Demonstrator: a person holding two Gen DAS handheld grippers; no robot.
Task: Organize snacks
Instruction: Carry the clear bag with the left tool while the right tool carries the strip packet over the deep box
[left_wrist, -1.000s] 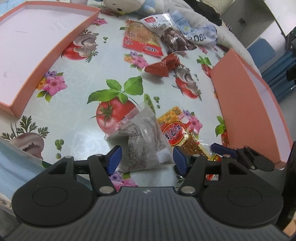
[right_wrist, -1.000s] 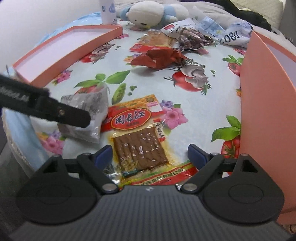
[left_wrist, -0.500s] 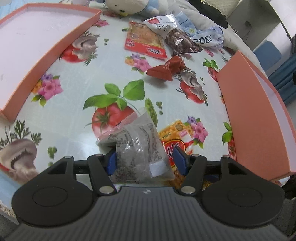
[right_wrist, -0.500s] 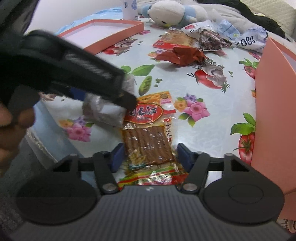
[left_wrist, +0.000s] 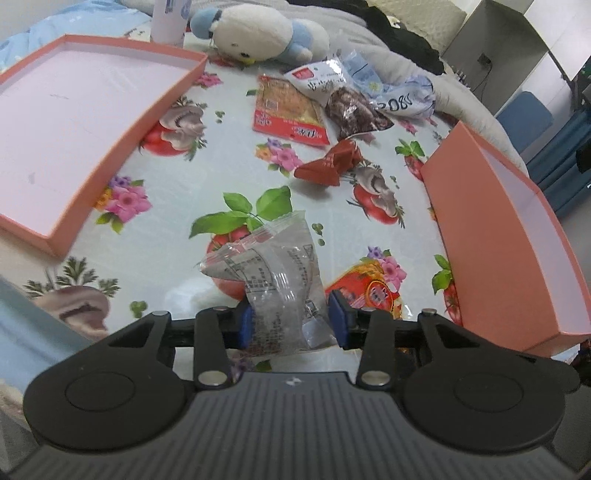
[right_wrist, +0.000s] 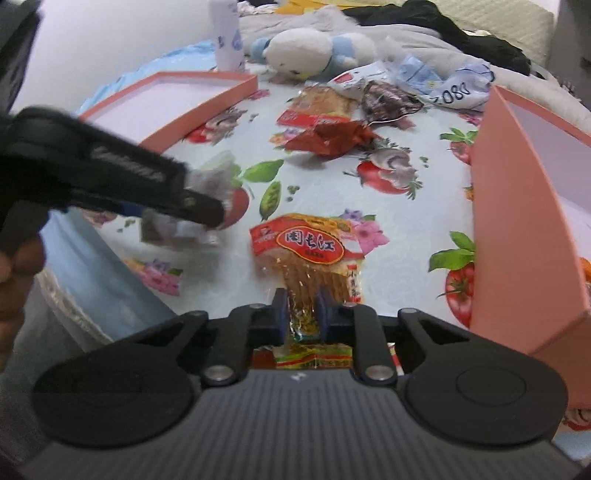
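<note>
Table (left_wrist: 229, 173): covered by a cloth printed with tomatoes, mushrooms and flowers; it carries two boxes and scattered snack packets.
Left box (left_wrist: 74, 122): shallow orange tray with a pale inside, at the far left of the table.
Right box (left_wrist: 495, 236): taller orange box with a pale inside, along the right edge of the table.
Plush toy (left_wrist: 258, 37): white and blue, lying at the far edge beyond the snacks.
Left gripper (left_wrist: 290, 325): blue pads pressed against both sides of the grey packet, which fills the gap between them.
Right gripper (right_wrist: 300, 314): fingers drawn close together, pinching the near end of the orange-and-red packet.
Grey packet (left_wrist: 277, 280): clear-and-grey wrapper with printed text, its near end in the left gripper, its far end raised above the cloth near the middle of the table.
Orange-and-red packet (right_wrist: 314, 254): strip snack with a red oval label, near the right box; its far end lies toward the middle of the table.
Far snacks: a flat red-edged packet (left_wrist: 288, 110), a dark packet (left_wrist: 351, 110) and a crumpled red wrapper (left_wrist: 332, 162), well apart from both grippers.
</note>
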